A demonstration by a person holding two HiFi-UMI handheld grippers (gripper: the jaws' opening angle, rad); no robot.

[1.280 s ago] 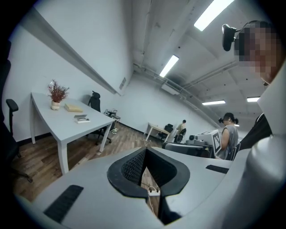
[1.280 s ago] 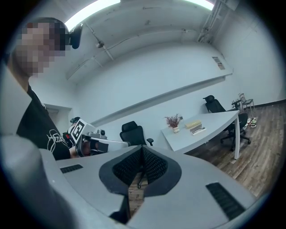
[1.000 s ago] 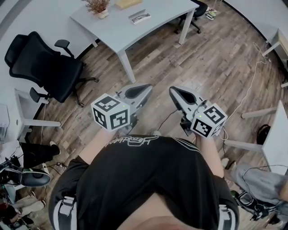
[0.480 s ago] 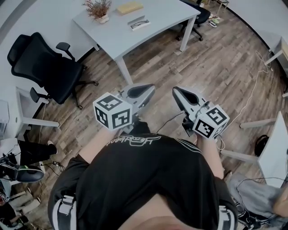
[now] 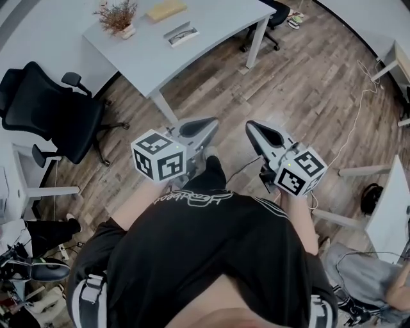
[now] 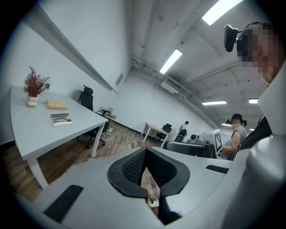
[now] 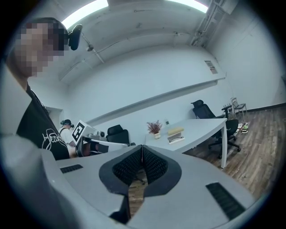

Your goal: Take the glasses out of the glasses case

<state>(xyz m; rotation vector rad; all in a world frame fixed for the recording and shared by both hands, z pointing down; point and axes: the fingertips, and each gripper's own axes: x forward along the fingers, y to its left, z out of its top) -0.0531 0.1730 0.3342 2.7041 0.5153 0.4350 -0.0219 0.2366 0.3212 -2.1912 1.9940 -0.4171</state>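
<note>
The task was only at the approach, with nothing yet touched. At the far left stood a black office chair (image 5: pixel 45 109). Beyond it the grey desk (image 5: pixel 218 38) carried a small dried plant (image 5: pixel 117 16), a tan box (image 5: pixel 165 9) and, to their right, the glasses case (image 5: pixel 181 34), well apart from both grippers. The left gripper (image 5: pixel 200 129) was held close before the person's body, its jaws clenched tip to tip on nothing. The right gripper (image 5: pixel 257 132) beside it was likewise closed and empty.

The next move, in my judgement, called for walking up to the desk, bringing the grippers over the case and parting the jaws.

Only the head view showed the stretch of wood floor (image 5: pixel 307 83) between person and desk. The left gripper view showed something dark lying in the case, perhaps the glasses, though too small to be sure. The right gripper view showed the case just in front of the tan box.
</note>
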